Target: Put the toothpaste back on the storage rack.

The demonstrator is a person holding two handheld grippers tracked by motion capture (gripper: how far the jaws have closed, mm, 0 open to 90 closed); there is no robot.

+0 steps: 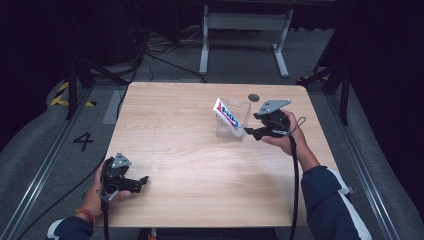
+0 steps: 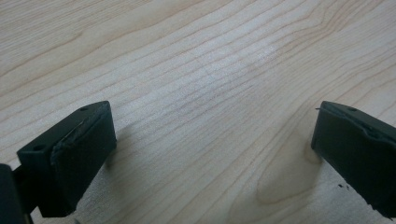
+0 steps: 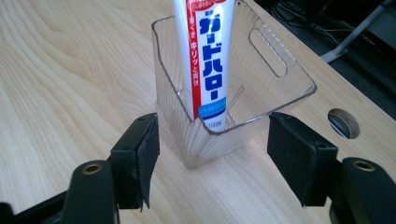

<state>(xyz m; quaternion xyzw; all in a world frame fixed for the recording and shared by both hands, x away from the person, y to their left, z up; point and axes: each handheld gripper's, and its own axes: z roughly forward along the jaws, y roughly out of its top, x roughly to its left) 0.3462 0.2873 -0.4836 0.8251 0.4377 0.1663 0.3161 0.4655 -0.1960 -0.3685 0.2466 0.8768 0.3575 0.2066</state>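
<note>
Toothpaste tube [image 3: 204,65] leaning in a clear bin [image 3: 285,65] near the table's [image 1: 165,120] far right corner, right gripper [image 3: 212,161] spread just beside the bin, left gripper [image 2: 212,154] spread at the near left corner: a nudge could topple the light bin.

1. The left gripper [image 1: 142,181] sits low near the person's edge, held in the left hand [image 1: 95,197], jaws spread wide.
2. The right gripper [image 1: 248,131], in the right hand [image 1: 282,140], reaches farther forward, jaws apart, seemingly tilted downward.
</note>
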